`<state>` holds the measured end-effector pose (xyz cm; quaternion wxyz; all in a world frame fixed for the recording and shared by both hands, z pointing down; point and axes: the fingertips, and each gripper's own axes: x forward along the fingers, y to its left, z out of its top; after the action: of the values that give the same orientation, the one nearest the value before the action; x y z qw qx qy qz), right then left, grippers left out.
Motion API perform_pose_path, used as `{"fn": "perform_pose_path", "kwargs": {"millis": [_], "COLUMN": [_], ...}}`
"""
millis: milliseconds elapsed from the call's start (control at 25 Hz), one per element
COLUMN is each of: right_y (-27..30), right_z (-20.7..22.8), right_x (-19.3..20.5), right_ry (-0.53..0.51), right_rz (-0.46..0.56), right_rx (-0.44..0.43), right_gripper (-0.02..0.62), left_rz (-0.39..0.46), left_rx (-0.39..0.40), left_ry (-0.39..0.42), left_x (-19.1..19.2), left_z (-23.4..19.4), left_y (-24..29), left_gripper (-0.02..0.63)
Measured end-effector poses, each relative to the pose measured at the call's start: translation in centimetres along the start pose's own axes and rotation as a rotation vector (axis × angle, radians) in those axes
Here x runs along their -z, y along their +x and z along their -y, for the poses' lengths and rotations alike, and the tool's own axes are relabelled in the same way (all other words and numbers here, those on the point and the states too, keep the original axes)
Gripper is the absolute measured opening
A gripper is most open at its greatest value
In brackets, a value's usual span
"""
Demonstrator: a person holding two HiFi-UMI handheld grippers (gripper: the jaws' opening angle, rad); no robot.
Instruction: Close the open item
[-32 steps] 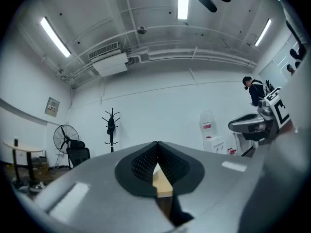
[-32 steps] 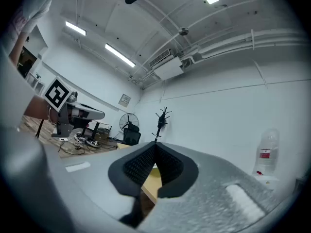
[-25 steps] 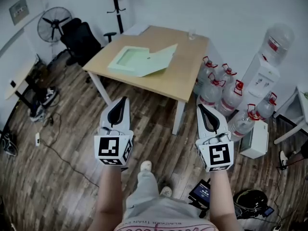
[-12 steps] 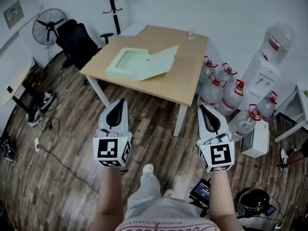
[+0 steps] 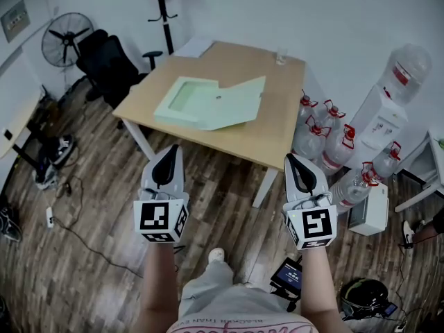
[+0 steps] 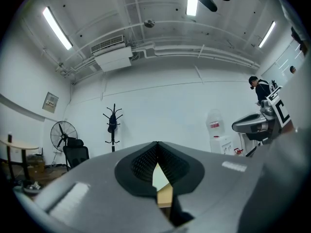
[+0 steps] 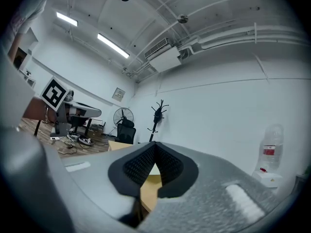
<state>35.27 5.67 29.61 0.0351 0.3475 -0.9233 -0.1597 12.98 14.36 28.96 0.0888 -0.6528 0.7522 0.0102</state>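
Plank floor (image 5: 90,255) fills most of the shot, and the wooden surface (image 5: 277,127) stands on it up ahead with a bunch of water jugs (image 5: 326,141) just beside its right end. The pale green folder (image 5: 211,103) lies flat on that surface, left of middle, cover flopped wide open. Both claws hang over the floor, well short of it. The left claw (image 5: 173,150) is clenched tip to tip on nothing, and the right claw (image 5: 291,159) is the same.
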Motion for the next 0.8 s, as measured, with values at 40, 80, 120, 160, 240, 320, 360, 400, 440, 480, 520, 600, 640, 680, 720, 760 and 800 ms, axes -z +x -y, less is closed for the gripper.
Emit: {"fn": "perform_pose_path", "kwargs": {"millis": [40, 80, 120, 160, 240, 320, 360, 400, 440, 480, 520, 600, 640, 680, 720, 760, 800], "right_y": [0.8, 1.7, 2.5, 3.3, 4.8, 6.3, 7.0, 7.7, 8.3, 8.9, 9.6, 10.7, 11.2, 11.7, 12.1, 12.5, 12.8], "right_z": [-0.1, -0.2, -0.3, -0.4, -0.6, -0.6, -0.6, -0.6, -0.5, -0.5, -0.4, -0.3, -0.3, -0.3, -0.3, -0.3, -0.2], "right_x": [0.0, 0.1, 0.2, 0.4, 0.5, 0.6, 0.5, 0.5, 0.4, 0.4, 0.4, 0.3, 0.3, 0.2, 0.2, 0.1, 0.1], "right_ry": [0.001, 0.002, 0.001, 0.0, -0.003, -0.003, -0.003, -0.004, -0.006, -0.006, -0.006, -0.002, 0.0, 0.001, 0.002, 0.003, 0.005], "right_rz": [-0.003, -0.007, -0.012, -0.016, -0.022, -0.023, -0.023, -0.023, -0.023, -0.023, -0.023, -0.023, -0.023, -0.023, -0.021, -0.02, -0.018], "right_rx": [-0.001, -0.003, -0.004, -0.004, -0.002, 0.002, 0.005, 0.009, 0.013, 0.018, 0.023, 0.034, 0.039, 0.044, 0.05, 0.057, 0.065], "right_gripper": [0.002, 0.002, 0.002, 0.002, 0.002, 0.002, 0.002, 0.002, 0.002, 0.002, 0.002, 0.002, 0.002, 0.002, 0.002, 0.002, 0.002], "left_rz": [0.0, 0.001, 0.002, 0.003, 0.005, 0.008, 0.009, 0.011, 0.013, 0.015, 0.018, 0.022, 0.025, 0.028, 0.031, 0.033, 0.035], "left_rx": [-0.002, -0.004, -0.007, -0.008, -0.009, -0.011, -0.013, -0.014, -0.015, -0.015, -0.015, -0.014, -0.014, -0.015, -0.015, -0.013, -0.009], "left_ry": [-0.004, -0.009, -0.014, -0.018, -0.025, -0.032, -0.036, -0.039, -0.042, -0.043, -0.044, -0.044, -0.045, -0.047, -0.048, -0.048, -0.048], "left_x": [0.1, 0.3, 0.5, 0.8, 1.3, 1.6, 1.8, 1.9, 2.0, 2.1, 2.1, 2.2, 2.2, 2.1, 2.1, 2.1, 2.2], "left_z": [-0.7, -1.3, -1.9, -2.6, -3.8, -5.0, -5.6, -6.3, -6.8, -7.4, -7.9, -8.9, -9.4, -9.8, -10.3, -10.6, -10.9], "left_y": [0.5, 1.1, 1.7, 2.2, 3.3, 4.3, 4.8, 5.2, 5.7, 6.1, 6.5, 7.3, 7.6, 7.9, 8.2, 8.4, 8.7], "left_gripper": [0.014, 0.014, 0.014, 0.014, 0.014, 0.014, 0.014, 0.014, 0.014, 0.014, 0.015, 0.014, 0.014, 0.015, 0.014, 0.014, 0.014]}}
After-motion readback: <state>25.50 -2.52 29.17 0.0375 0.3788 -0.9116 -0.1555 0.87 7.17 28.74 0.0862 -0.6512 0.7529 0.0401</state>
